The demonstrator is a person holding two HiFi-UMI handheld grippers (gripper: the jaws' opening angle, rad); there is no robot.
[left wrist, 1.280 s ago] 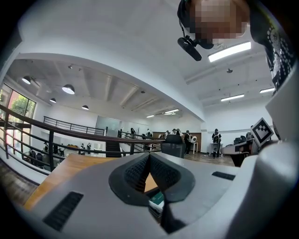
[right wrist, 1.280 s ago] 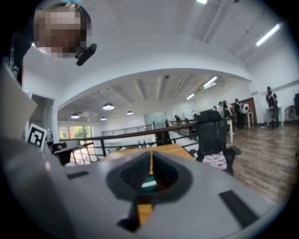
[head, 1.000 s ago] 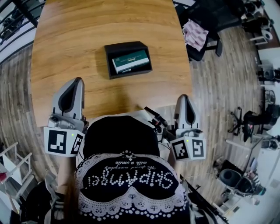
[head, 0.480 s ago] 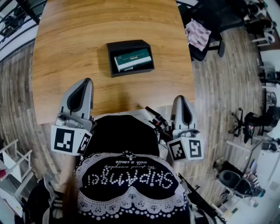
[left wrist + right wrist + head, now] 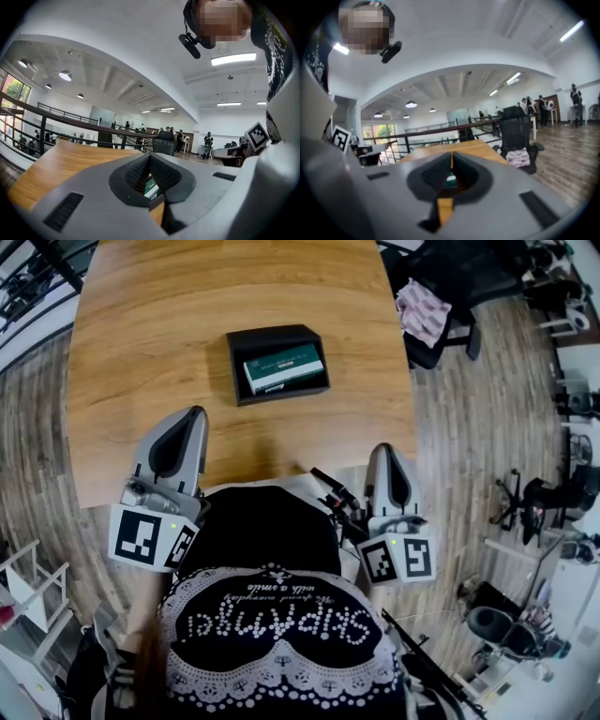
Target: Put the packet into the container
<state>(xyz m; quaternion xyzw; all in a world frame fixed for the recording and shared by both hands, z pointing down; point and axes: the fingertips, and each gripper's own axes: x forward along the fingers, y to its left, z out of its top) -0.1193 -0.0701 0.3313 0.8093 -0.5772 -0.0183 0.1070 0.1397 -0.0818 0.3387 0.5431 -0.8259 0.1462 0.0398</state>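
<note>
Packet: the green and white packet (image 5: 283,368) lies flat inside the container, its long side along the container's length
Container: a black, open-topped, rectangular container (image 5: 272,335), slightly turned, stands on the wooden worktop (image 5: 141,352)
Left gripper: the left gripper (image 5: 192,414) is on the person's side of the container and to its left, well apart from it, over the worktop's near edge; its jaws are closed tip to tip with nothing between them. In the left gripper view (image 5: 149,157) the packet (image 5: 152,187) shows beyond, through the hollow under the tips
Right gripper: the right gripper (image 5: 382,448) is on the person's side of the container and to its right, well apart from it, at the worktop's near edge; in the right gripper view (image 5: 451,154) the jaws are closed, empty
Person: a dark top with white lace print (image 5: 272,634), nearer than the container, between the two grippers
Surroundings: a black office chair (image 5: 441,296) with a pink patterned cloth (image 5: 420,313) stands right of the container, off the worktop, on a wood-plank floor (image 5: 478,427)
</note>
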